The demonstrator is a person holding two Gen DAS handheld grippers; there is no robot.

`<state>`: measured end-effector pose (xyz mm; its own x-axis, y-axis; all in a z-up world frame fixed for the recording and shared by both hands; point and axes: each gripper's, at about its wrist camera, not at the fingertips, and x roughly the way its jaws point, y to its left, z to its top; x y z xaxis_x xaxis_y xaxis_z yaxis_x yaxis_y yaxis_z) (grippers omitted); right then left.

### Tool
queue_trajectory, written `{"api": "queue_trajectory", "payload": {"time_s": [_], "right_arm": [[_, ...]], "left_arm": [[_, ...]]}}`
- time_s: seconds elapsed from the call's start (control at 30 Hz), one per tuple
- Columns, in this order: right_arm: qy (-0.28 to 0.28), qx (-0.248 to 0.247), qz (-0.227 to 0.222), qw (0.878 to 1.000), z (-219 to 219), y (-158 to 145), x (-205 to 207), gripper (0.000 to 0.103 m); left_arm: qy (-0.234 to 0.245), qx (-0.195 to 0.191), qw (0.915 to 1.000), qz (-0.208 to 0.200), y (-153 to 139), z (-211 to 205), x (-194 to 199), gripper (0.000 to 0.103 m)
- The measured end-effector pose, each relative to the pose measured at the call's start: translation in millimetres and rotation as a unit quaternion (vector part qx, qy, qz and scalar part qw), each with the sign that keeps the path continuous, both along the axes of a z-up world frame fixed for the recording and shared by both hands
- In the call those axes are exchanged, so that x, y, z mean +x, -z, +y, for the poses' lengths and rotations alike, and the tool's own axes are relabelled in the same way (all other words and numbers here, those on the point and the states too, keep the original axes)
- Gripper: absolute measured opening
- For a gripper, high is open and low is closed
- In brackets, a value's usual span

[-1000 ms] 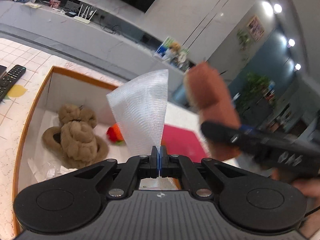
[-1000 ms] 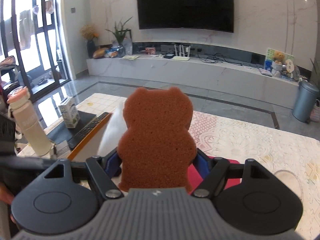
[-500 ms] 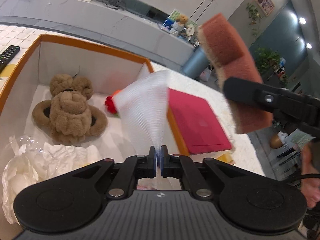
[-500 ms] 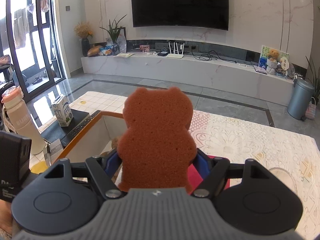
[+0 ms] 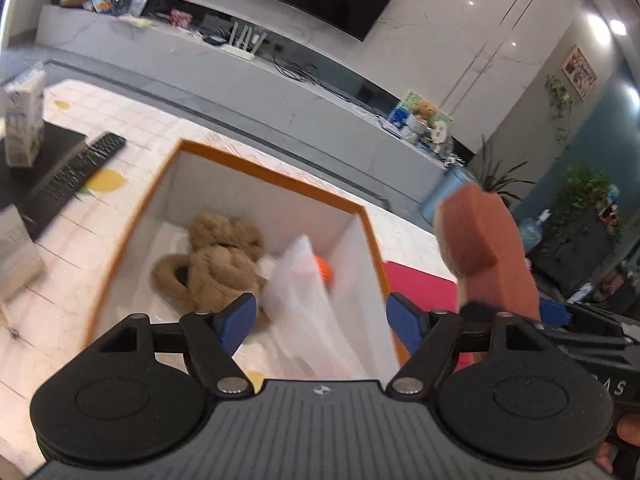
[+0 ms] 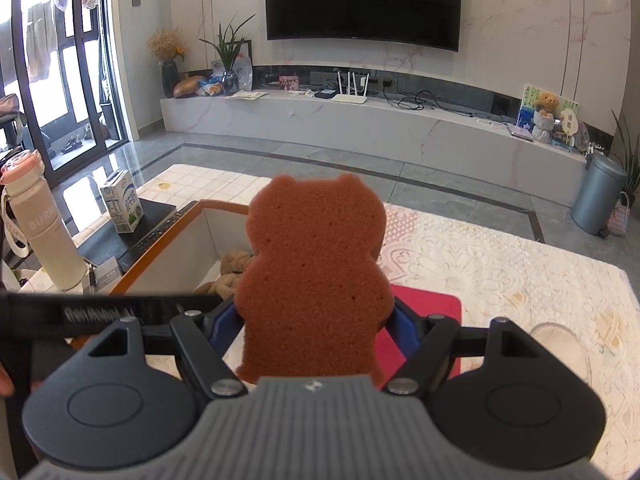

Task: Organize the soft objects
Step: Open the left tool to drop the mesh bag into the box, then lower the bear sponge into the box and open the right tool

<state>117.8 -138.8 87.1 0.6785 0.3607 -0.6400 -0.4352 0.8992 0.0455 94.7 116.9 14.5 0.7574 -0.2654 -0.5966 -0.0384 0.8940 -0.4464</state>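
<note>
My left gripper point(image 5: 322, 316) is open above the orange-rimmed white box point(image 5: 280, 178). A white mesh cloth point(image 5: 310, 292), blurred, drops free between its jaws into the box. A brown plush toy point(image 5: 218, 268) and an orange-red toy point(image 5: 323, 270) lie inside the box. My right gripper point(image 6: 312, 320) is shut on a brown bear-shaped sponge point(image 6: 314, 276), held upright just right of the box; the sponge also shows in the left wrist view point(image 5: 486, 256). The box rim point(image 6: 160, 256) and plush toy point(image 6: 234, 268) show behind it.
A red mat point(image 5: 420, 288) lies right of the box on the lace tablecloth point(image 6: 500, 264). A remote point(image 5: 74, 172), a milk carton point(image 5: 24, 120) and a pink-capped bottle point(image 6: 38, 224) stand left of the box.
My left gripper has opened and let go of the white mesh cloth, which is falling into the box. The right gripper still holds the sponge beside the box.
</note>
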Motion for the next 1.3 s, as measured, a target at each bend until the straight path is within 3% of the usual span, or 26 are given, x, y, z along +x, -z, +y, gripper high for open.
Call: {"api": "queue_trajectory", "payload": {"time_s": [0.17, 0.3, 0.5, 0.6, 0.77, 0.9, 1.13, 1.3], "right_arm": [[-0.008, -0.004, 0.006, 1.0, 6.6, 4.6, -1.3, 0.074], [-0.027, -0.003, 0.01, 1.0, 19.1, 8.8, -4.6, 0.074], [-0.039, -0.006, 0.033, 0.999, 34.1, 19.7, 3.8, 0.074], [-0.046, -0.002, 0.06, 0.997, 42.8, 28.5, 10.7, 0.074], [-0.061, -0.039, 0.078, 0.994, 65.5, 45.4, 16.8, 0.074], [-0.063, -0.008, 0.133, 0.989, 71.2, 57.5, 33.5, 0.074], [-0.072, -0.102, 0.138, 0.983, 98.2, 71.3, 51.9, 0.074], [-0.079, -0.175, 0.138, 0.972, 117.0, 84.5, 64.8, 0.075]], "left_arm": [[-0.018, 0.069, 0.9974, 0.004, -5.6, 1.9, 0.8, 0.088], [-0.018, 0.076, 0.9968, 0.019, -9.0, 9.6, 2.2, 0.087], [-0.006, 0.103, 0.9947, -0.002, -13.0, 16.1, -2.7, 0.087], [-0.004, 0.079, 0.9969, 0.005, -9.3, 23.5, 1.6, 0.086], [-0.019, 0.045, 0.9983, 0.031, -0.3, 35.6, 6.4, 0.085], [-0.031, 0.029, 0.9986, 0.033, -1.2, 43.3, 5.0, 0.085], [-0.003, -0.025, 0.9996, 0.013, -2.1, 51.4, 3.3, 0.085], [0.001, -0.023, 0.9995, 0.021, 1.3, 45.9, 5.9, 0.085]]}}
